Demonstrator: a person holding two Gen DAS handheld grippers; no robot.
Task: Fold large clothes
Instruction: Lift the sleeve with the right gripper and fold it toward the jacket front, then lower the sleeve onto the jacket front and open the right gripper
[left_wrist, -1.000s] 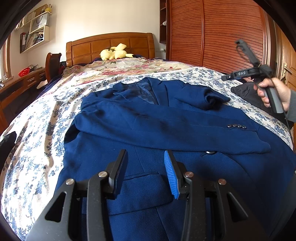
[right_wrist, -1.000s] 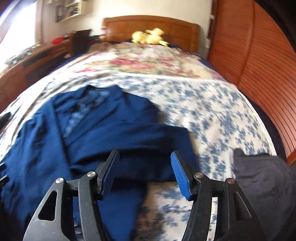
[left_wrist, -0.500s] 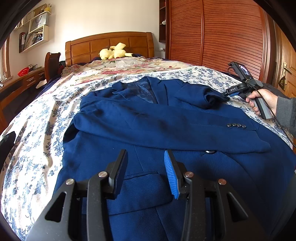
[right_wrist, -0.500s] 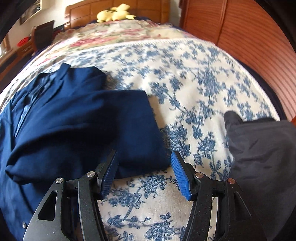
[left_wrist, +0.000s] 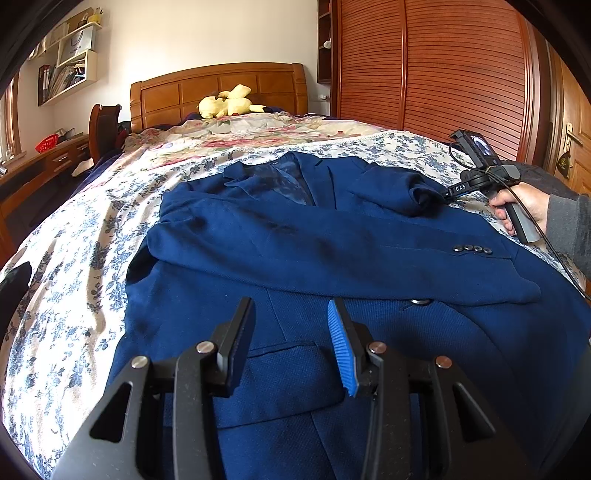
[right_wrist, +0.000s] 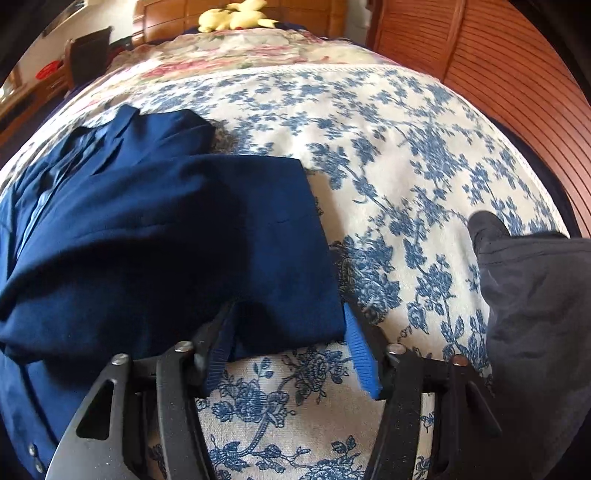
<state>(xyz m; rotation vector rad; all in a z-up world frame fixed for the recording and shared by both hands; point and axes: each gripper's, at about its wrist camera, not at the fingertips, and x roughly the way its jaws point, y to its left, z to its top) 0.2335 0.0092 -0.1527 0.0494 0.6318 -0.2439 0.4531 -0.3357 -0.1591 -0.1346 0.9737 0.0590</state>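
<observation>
Left tool (left_wrist: 290, 341): jaws parted, holding nothing, hovering over the lower front of one navy blazer (left_wrist: 332, 251) spread on the bed (left_wrist: 66, 295). Right tool (right_wrist: 290, 345): jaws wide apart, straddling the end of the blazer's folded sleeve (right_wrist: 184, 240), pads either side of the cloth and not clamped on it. Counted: four cuff buttons (left_wrist: 472, 249), one front button (left_wrist: 419, 301), one dark grey garment (right_wrist: 535, 314) beside the right tool, one yellow plush toy (left_wrist: 229, 103) at the headboard.

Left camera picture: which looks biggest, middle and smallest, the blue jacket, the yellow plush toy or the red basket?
1. Blue jacket, by far.
2. Yellow plush toy.
3. Red basket.
The toy and basket sit farther away, so they may really be bigger.
</observation>
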